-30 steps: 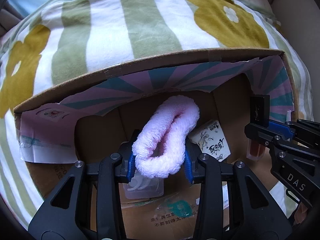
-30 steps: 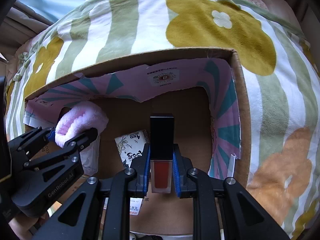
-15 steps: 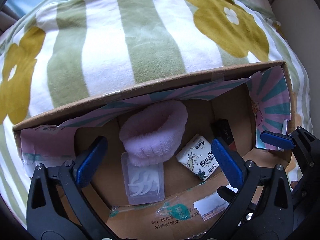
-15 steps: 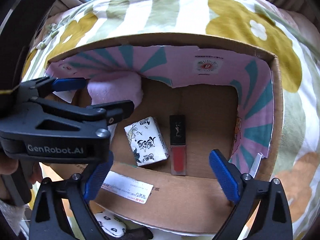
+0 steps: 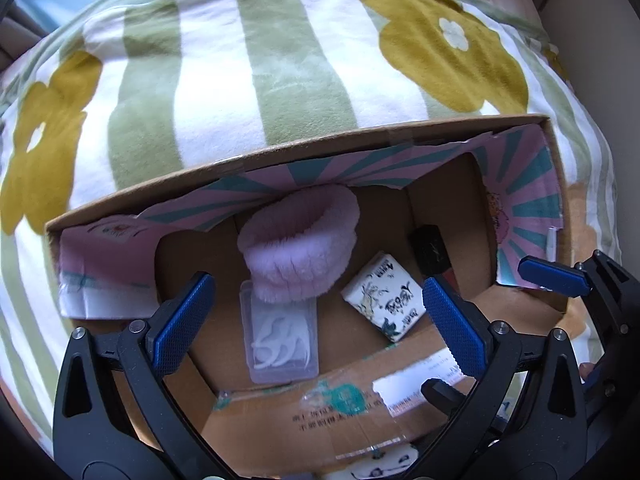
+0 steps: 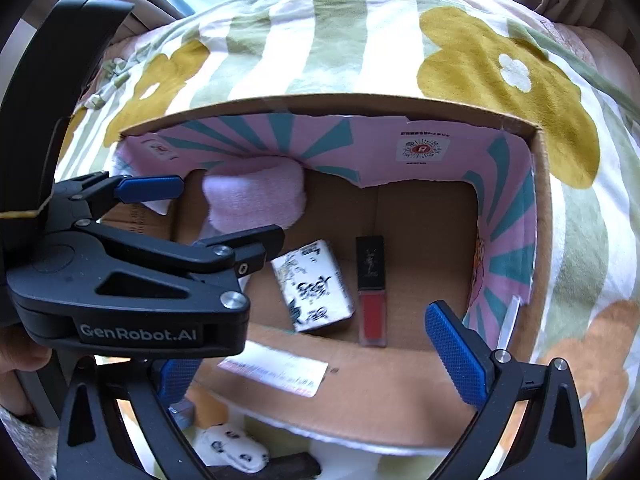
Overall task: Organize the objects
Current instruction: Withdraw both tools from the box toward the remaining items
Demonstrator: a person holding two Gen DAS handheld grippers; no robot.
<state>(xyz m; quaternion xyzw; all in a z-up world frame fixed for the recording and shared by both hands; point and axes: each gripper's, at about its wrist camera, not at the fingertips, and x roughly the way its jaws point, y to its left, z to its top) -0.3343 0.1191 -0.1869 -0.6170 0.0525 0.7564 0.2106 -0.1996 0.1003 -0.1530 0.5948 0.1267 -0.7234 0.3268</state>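
**Four things in the box, both grippers empty**

Left wrist view: One cardboard box fills the middle of the frame. It sits on one blanket with green stripes and yellow flowers. Inside the box I count four things. One fluffy pink band lies at the center, against the back wall. One clear plastic case with white picks lies just below it, and the band sits on the case's top edge. One small white packet with black drawings lies right of center. One dark lipstick tube lies further right, partly hidden behind a blue pad. The left gripper is at the bottom of the frame with its fingers spread wide and nothing between them. A second ago it was pinching the pink band; the band now lies loose in the box.

Right wrist view: The same box is in the middle. The pink band is at the upper left of the box. The packet and the lipstick tube lie side by side in the center, close but apart. The case is hidden here. The right gripper at the bottom has its fingers spread wide and holds nothing. A second ago it was pinching the lipstick tube; the tube now lies flat on the box floor. The left gripper shows at the left, with part of a hand behind it.
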